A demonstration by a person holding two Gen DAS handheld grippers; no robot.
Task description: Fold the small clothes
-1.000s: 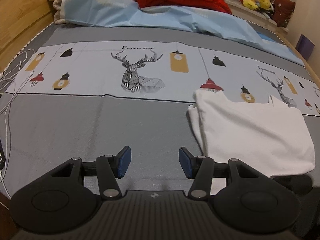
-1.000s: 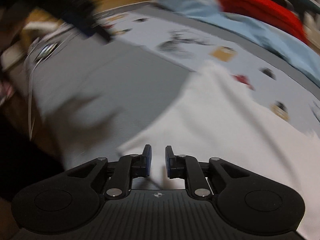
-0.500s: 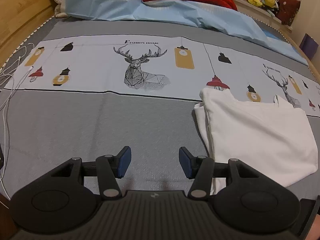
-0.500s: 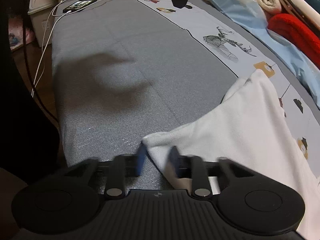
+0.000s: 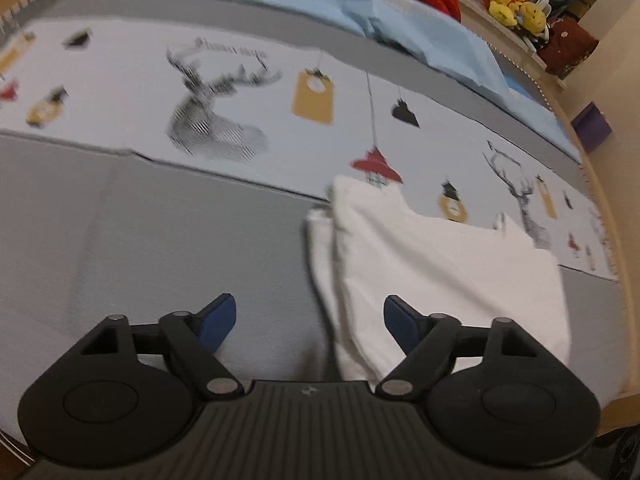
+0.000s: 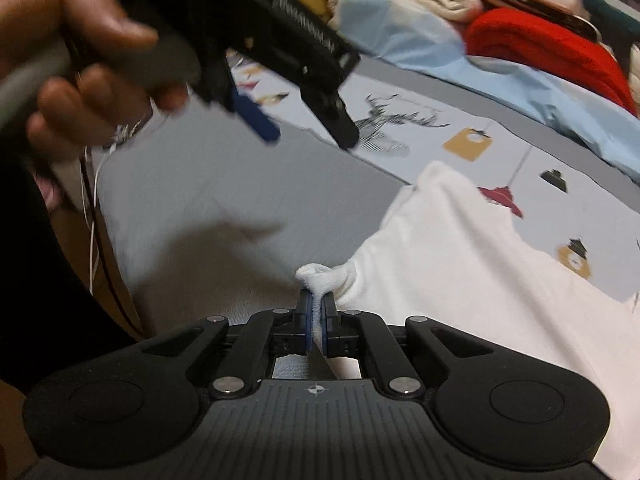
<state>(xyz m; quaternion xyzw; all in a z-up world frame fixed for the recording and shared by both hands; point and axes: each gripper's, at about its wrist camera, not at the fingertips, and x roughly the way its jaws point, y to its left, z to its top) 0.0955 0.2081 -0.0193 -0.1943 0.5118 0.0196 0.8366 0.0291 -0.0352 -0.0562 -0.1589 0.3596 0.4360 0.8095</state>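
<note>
In the right wrist view, the right tool (image 6: 316, 316) is nearest, and its two blue pads are pressed together on a bunched corner of the folded white cotton garment (image 6: 460, 264). A small roll of white cloth stands up just beyond the pads. From this corner the garment spreads to the right and far side, lying flat on the bed.

In the left wrist view, the left tool (image 5: 309, 322) is spread wide, with nothing between its blue pads (image 5: 216, 322). It hangs above the near left edge of the same white garment (image 5: 440, 272), not touching it. This edge shows two layers, one a little further left than the other. The view is somewhat blurred.

The garment lies on the grey part of the bed cover (image 5: 160, 248), and its far edge reaches onto the pale printed band with deer and lantern drawings (image 5: 216, 120).

In the right wrist view the left tool (image 6: 304, 92) is also seen, up and to the left, held by the person's left hand (image 6: 80, 60); both are blurred.

Further away are a light blue sheet (image 5: 360, 8) and a red folded blanket (image 6: 540, 48). At the far right some yellow plush toys (image 5: 512, 8) sit on a shelf.
</note>
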